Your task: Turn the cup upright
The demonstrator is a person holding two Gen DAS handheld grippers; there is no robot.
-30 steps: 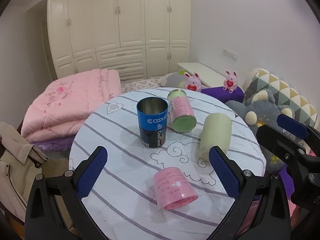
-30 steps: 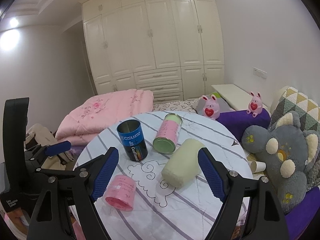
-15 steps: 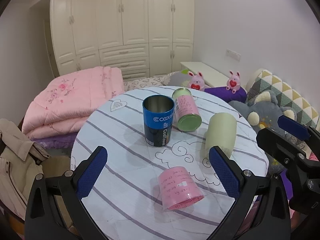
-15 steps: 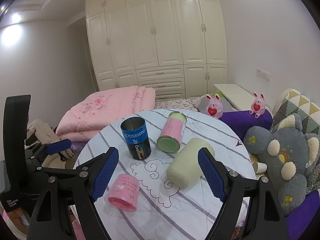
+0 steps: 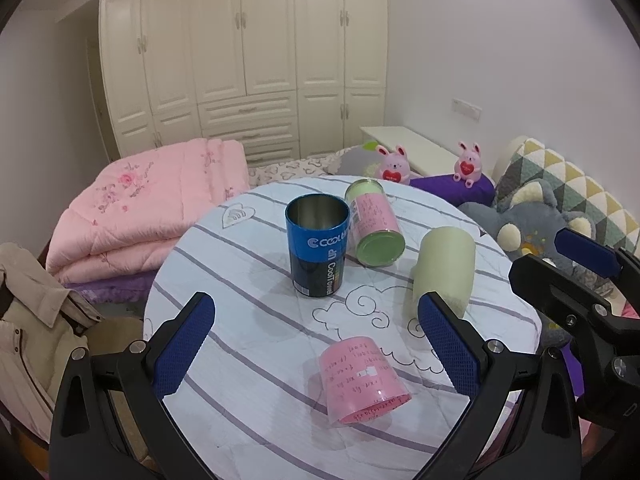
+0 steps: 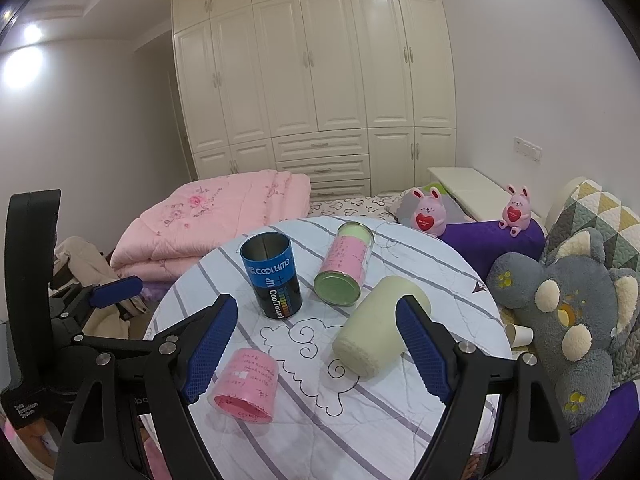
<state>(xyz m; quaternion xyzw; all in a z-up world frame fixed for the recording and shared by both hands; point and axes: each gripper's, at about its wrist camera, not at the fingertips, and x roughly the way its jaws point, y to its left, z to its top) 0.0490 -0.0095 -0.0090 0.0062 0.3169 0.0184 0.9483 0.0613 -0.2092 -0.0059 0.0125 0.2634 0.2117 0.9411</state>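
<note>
We hover both spread-jawed, empty, short pink paper cup tipped over below left gripper, pale green plastic cup sideways between right gripper jaws

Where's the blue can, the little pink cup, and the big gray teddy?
blue can (image 5: 318,256), left wrist view, on its label side.
pink cup (image 6: 248,384), right wrist view, on its side wall.
gray teddy (image 6: 560,312), right wrist view, on its face.

Round striped tabletop: upright blue metal cup centre; pink-labelled canister lying just right; pale green cup lying farther right; pink paper cup lying nearest.
</note>
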